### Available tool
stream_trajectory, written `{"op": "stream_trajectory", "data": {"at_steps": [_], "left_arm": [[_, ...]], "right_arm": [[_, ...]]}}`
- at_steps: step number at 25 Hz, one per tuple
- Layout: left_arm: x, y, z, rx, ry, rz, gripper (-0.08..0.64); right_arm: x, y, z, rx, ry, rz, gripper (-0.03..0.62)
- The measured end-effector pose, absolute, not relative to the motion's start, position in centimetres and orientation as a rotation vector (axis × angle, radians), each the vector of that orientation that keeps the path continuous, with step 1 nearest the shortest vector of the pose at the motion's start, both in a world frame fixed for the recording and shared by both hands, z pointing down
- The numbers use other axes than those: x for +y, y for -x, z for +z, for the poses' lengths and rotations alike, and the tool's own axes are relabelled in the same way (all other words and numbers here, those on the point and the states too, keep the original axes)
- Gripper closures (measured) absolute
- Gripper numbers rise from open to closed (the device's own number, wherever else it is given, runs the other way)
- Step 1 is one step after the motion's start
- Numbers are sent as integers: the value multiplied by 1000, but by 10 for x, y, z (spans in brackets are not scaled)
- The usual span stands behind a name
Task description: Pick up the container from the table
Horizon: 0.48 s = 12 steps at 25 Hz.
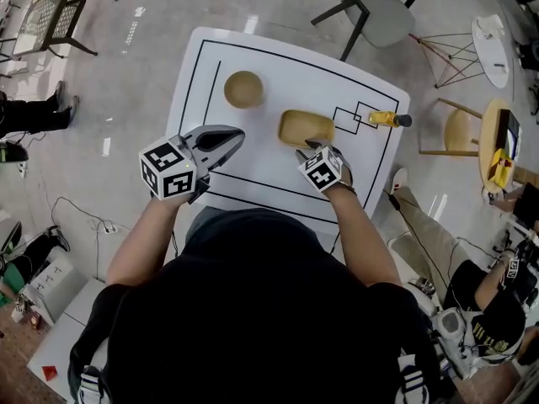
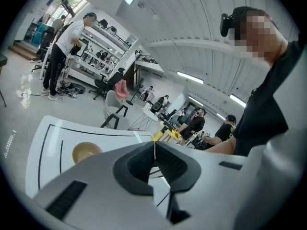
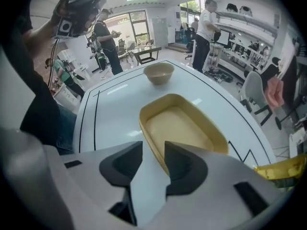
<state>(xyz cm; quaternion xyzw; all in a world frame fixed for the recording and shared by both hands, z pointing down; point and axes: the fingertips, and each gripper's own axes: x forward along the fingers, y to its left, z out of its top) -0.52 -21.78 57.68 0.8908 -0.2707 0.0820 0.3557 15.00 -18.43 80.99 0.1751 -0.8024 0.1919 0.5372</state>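
Observation:
The container [image 1: 306, 128] is a shallow yellow rectangular tray lying in the middle of the white table [image 1: 253, 175]. My right gripper [image 1: 310, 147] points steeply down at the tray's near edge. In the right gripper view the container [image 3: 184, 126] fills the centre, and my right gripper [image 3: 153, 153] is open with the tray's near rim running into the gap beside the right-hand jaw; the pads do not press on it. My left gripper [image 1: 238, 135] hovers to the tray's left over the table. The left gripper view shows that gripper [image 2: 154, 147] shut, with nothing between its jaws.
A round tan bowl [image 1: 243, 89] stands at the far left of the table, and a yellow bottle [image 1: 383, 119] lies at the right by the black line markings. A grey chair [image 1: 379, 11] stands beyond the far edge. People sit at the right.

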Motion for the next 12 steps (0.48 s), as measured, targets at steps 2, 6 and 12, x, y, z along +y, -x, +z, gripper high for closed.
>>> {"op": "stream_trajectory", "data": {"at_steps": [2, 6, 12], "left_arm": [[-218, 6, 577, -702, -2298, 210, 549], [-218, 7, 580, -703, -2289, 209, 549], [-220, 7, 582, -703, -2282, 207, 549]], "right_arm": [[-183, -150, 813, -1901, -406, 446, 443], [-183, -148, 818, -1894, -392, 428, 443], [-183, -150, 827, -1870, -363, 400, 443]]}}
